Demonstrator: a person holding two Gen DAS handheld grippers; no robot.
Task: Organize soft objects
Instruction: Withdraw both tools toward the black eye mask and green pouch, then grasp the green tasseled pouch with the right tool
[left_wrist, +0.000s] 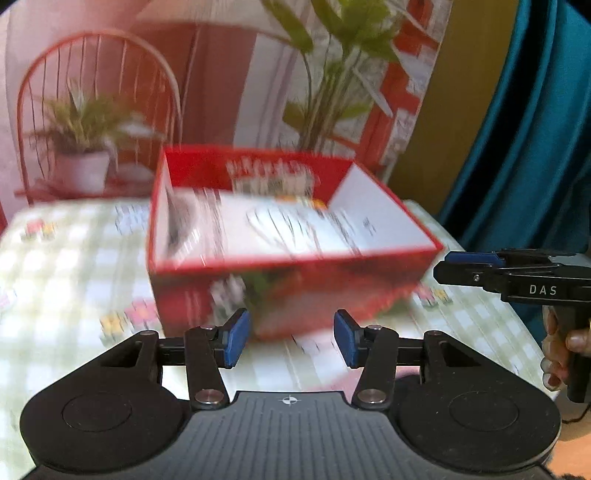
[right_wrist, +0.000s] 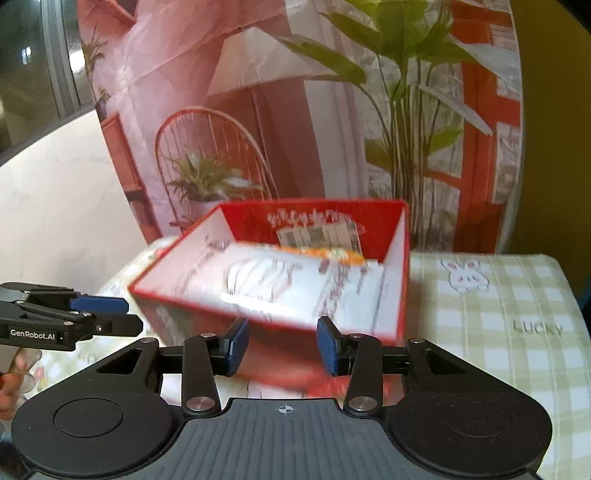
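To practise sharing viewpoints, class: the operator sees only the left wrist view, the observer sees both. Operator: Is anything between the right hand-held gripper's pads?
Observer: No. The right hand-held gripper is open, with nothing between its pads.
Operator: What lies right of the box?
Observer: Right of the red cardboard box, the green-and-white checked cloth shows a white rabbit drawing and the word LUCKY.
Operator: Any lettering on my gripper's side?
Observer: The left hand-held gripper reads GenRobot.AI.

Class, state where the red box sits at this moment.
In both wrist views the red box stands open on the checked cloth, just beyond the empty left gripper and right gripper.
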